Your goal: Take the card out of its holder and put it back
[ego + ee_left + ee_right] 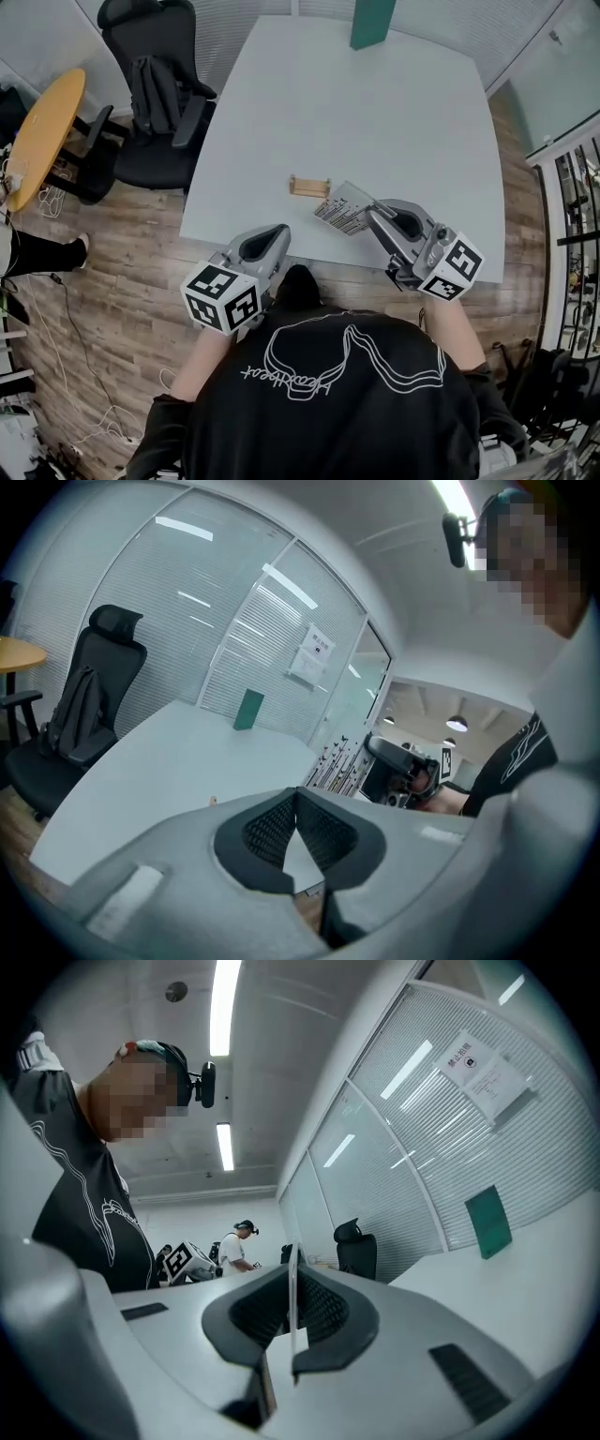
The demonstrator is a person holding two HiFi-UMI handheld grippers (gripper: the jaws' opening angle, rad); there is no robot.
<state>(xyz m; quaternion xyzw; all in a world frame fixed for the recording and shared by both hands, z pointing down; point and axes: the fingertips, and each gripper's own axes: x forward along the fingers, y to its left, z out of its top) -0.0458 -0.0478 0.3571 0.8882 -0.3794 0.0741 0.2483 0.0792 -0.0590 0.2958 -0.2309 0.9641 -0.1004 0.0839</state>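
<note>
A small wooden card holder stands empty on the white table, near its front edge. Just right of the holder and lifted off the table is a white printed card, with my right gripper shut on its edge. In the right gripper view the card shows edge-on between the pads. My left gripper hovers at the table's front edge, left of the holder, shut with nothing in it. From the left gripper view I see the right gripper with the card.
A green upright block stands at the table's far edge. A black office chair and a round yellow table are to the left on the wooden floor. Another person stands far off.
</note>
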